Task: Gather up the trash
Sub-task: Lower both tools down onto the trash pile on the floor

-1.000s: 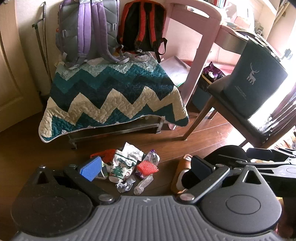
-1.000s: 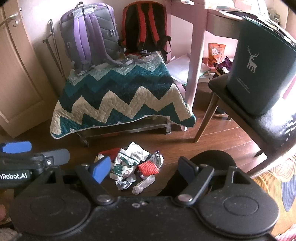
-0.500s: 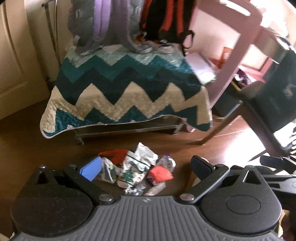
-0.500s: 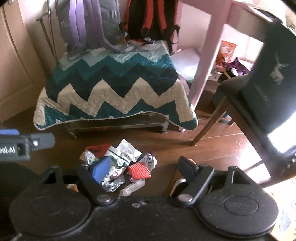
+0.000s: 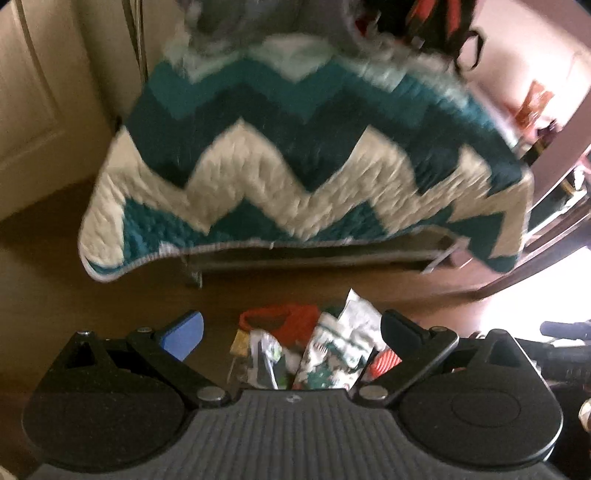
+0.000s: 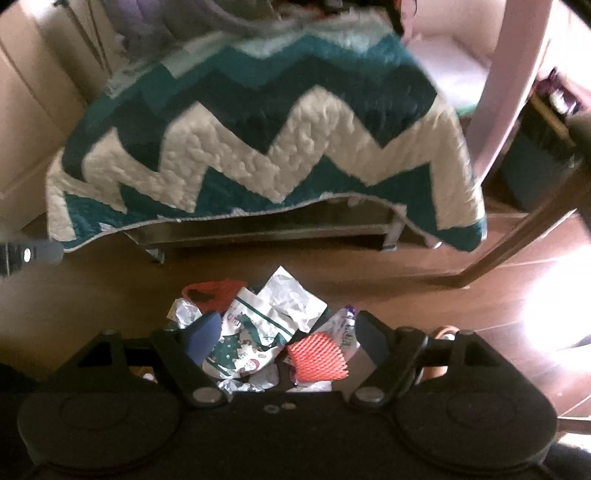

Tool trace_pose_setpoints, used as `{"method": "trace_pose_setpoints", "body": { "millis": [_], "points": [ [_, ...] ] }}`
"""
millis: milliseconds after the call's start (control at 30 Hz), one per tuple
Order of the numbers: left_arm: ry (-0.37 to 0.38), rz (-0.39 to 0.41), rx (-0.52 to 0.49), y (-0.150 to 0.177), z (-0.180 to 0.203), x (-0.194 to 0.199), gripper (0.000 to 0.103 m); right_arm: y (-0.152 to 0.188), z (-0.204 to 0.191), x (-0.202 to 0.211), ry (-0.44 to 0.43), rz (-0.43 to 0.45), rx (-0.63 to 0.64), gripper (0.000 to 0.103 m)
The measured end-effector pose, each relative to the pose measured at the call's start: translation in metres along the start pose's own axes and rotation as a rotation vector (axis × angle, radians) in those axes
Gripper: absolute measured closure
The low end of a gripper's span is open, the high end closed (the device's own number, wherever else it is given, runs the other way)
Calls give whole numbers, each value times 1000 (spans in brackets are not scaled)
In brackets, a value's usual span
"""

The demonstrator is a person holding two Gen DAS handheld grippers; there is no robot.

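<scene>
A heap of trash lies on the dark wood floor in front of a low bench. It holds a white wrapper with green and red print (image 5: 332,354) (image 6: 243,347), a red plastic bag (image 5: 280,317) (image 6: 214,291), an orange-red foam net (image 6: 317,356) (image 5: 384,362), crumpled white paper (image 6: 291,295) and a purple-tipped wrapper (image 6: 347,325). My left gripper (image 5: 291,332) hangs open just above the heap, nothing between its fingers. My right gripper (image 6: 288,334) is open too, its fingers either side of the printed wrapper and the foam net without touching them.
A teal and white zigzag quilt (image 5: 295,158) (image 6: 258,129) drapes over the low bench (image 6: 258,225) behind the heap. A pink desk leg (image 6: 509,81) and a wooden chair leg (image 6: 517,243) stand at the right. Backpacks (image 5: 424,22) sit on the quilt.
Both grippers have come forward and down toward the trash heap, which now fills the space between their fingers. The dark bin on the chair has left both views.
</scene>
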State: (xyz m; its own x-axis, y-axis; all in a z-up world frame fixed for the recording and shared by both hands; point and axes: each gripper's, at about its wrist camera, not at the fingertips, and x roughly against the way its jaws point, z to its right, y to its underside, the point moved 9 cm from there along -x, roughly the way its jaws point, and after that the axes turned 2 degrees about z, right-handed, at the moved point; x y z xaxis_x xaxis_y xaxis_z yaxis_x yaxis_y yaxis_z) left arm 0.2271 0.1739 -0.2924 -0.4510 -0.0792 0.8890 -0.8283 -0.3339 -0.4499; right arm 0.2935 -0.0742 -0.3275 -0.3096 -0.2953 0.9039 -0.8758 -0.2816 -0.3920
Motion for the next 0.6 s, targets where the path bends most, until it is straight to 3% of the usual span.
{"method": "trace_pose_setpoints", "body": {
  "millis": [100, 233, 400, 600],
  "points": [
    [13, -64, 5, 10, 4, -41, 0, 1, 22, -48, -8, -87, -131, 23],
    [38, -143, -66, 29, 26, -90, 0, 18, 43, -102, 3, -187, -276, 23],
    [73, -270, -175, 54, 51, -152, 0, 43, 60, -166, 43, -326, -339, 23],
    [128, -428, -240, 95, 69, -220, 0, 74, 58, -233, 51, -441, -387, 23]
  ]
}}
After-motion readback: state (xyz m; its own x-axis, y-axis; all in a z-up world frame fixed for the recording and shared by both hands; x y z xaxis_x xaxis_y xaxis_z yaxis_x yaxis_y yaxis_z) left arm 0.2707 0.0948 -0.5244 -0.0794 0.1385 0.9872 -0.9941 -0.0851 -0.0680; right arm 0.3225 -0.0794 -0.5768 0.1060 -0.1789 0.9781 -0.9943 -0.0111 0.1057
